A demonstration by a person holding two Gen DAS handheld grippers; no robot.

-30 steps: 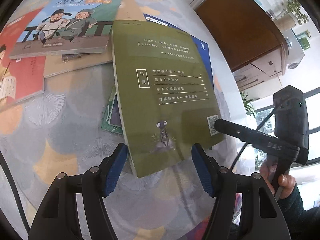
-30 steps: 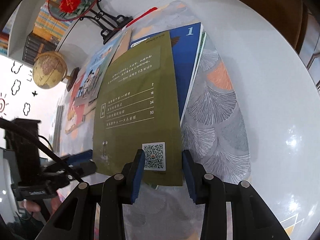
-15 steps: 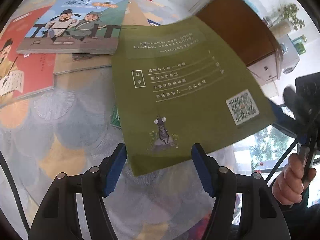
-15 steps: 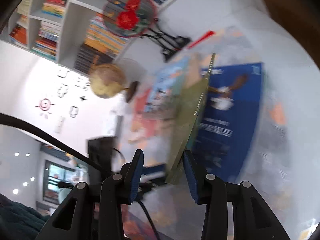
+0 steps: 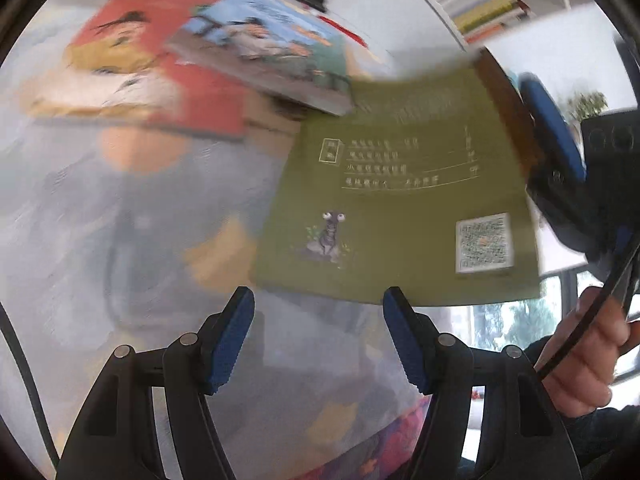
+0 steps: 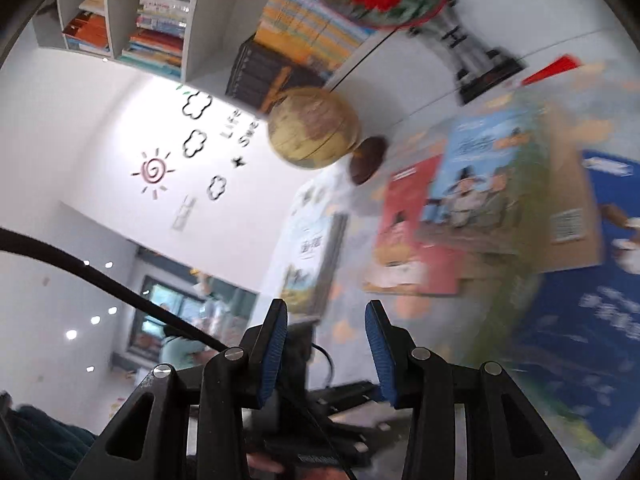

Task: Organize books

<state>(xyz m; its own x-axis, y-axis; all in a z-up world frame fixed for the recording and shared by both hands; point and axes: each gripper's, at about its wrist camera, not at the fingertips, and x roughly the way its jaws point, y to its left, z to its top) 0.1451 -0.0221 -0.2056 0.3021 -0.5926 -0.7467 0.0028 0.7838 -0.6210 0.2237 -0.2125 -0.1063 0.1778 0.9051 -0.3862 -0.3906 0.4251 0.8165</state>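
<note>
Olive-green book (image 5: 400,204), matte cover, white contents lines, QR sticker and bug drawing, lifted right of the red book (image 5: 160,76). Right gripper (image 6: 326,344) opening, nothing between its pads in its own view; left gripper (image 5: 318,336) open, empty. Wall lettering "Life" (image 6: 232,124).

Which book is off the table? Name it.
The olive-green book with the QR code and little bug drawing, lifted in front of the left gripper. The red book and blue book lie flat.

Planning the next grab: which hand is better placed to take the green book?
Left. The left tool is open with the green book just ahead; the right tool faces the globe, holding nothing.
</note>
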